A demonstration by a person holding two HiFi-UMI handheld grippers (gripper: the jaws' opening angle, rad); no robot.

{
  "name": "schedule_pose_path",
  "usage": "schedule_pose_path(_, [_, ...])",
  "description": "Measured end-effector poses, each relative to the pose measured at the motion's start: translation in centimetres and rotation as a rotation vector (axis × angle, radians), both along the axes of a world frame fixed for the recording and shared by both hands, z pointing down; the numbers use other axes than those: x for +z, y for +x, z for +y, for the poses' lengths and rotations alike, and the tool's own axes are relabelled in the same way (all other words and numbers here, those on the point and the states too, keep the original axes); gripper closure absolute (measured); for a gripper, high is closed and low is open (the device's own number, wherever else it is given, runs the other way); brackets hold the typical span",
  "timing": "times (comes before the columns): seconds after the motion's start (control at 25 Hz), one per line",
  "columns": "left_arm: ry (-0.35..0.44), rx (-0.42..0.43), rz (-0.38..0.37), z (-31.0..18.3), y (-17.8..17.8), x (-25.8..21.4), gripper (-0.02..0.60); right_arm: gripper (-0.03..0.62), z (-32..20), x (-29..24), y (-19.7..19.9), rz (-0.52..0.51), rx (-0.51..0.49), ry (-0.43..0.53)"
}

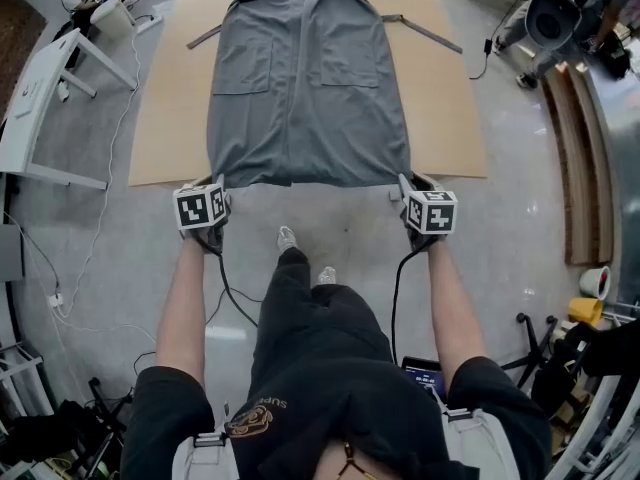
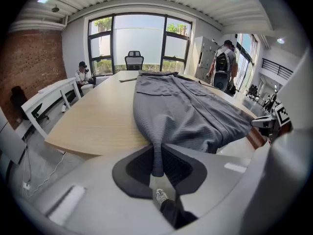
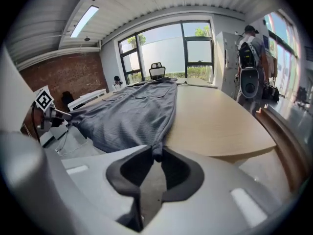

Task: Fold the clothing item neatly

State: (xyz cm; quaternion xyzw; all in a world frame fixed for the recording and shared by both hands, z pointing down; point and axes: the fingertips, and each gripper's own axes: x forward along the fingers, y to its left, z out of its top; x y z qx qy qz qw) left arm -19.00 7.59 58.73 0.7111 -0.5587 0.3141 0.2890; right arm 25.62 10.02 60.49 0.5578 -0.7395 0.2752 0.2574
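The grey garment (image 1: 310, 78) is held only by a thin pinch of cloth at each near corner. I judge that a corner can slip out when the hem is lifted, or that the fold becomes crooked if one side is carried further than the other. The garment lies flat and lengthwise on the wooden table (image 1: 165, 118), pockets up, with its hem at the near edge. The left gripper (image 1: 212, 208) pinches the left hem corner and the right gripper (image 1: 415, 200) pinches the right one.
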Motion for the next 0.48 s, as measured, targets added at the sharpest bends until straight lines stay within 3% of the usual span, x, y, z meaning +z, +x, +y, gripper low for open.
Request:
schedule_pose_path(0.08, [0.014,-0.004,0.005,-0.3,-0.1,-0.5,0.539,0.559,0.3,-0.5,-0.4,-0.034,-0.002,-0.010])
schedule_pose_path(0.48, [0.059,-0.013,0.031,2.9,-1.2,-3.3,0.540,0.562,3.2,-4.3,-2.0,-0.119,-0.050,0.016])
